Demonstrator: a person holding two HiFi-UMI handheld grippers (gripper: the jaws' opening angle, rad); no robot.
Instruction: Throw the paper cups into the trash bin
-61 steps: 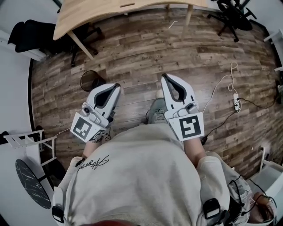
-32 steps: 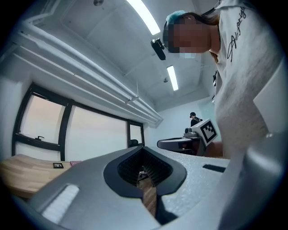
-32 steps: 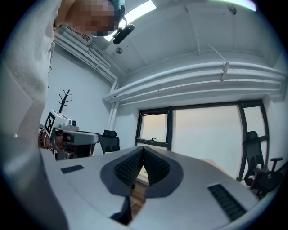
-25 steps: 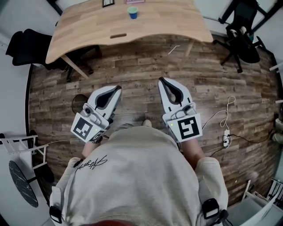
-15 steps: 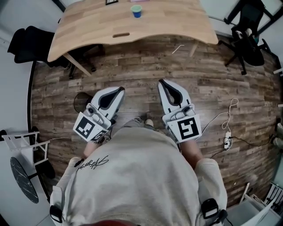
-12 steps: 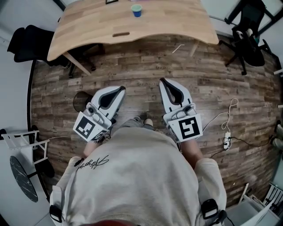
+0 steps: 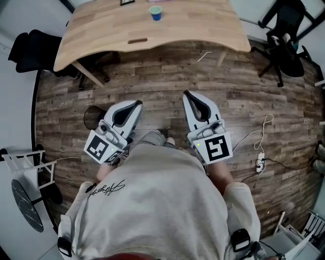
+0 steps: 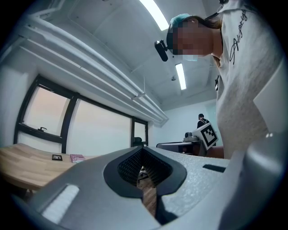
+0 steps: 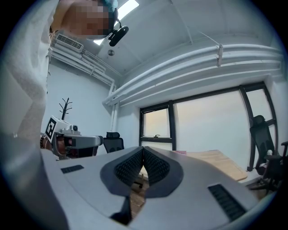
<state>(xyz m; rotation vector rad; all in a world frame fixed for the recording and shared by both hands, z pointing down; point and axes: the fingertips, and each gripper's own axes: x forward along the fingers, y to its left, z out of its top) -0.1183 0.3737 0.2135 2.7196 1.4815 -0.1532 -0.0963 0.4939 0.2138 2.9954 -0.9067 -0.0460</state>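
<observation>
A blue paper cup with a green rim (image 7: 155, 12) stands on the far part of the wooden table (image 7: 193, 28). A black mesh trash bin (image 7: 92, 117) sits on the plank floor, partly hidden behind my left gripper (image 7: 136, 103). My left gripper (image 8: 143, 152) is shut and holds nothing. The right gripper (image 7: 186, 94) hangs beside it over the floor, well short of the table, and its jaws (image 9: 143, 148) are also shut with nothing between them. The cup does not show in either gripper view.
A black office chair (image 7: 284, 43) stands at the right of the table and a dark chair (image 7: 30, 45) at its left. A white cable and power strip (image 7: 261, 161) lie on the floor at the right. A white rack (image 7: 28, 162) stands at the left.
The table and the cup have come into view at the top as the person moved forward. In the last second the scene barely shifts. Both grippers stay shut.
</observation>
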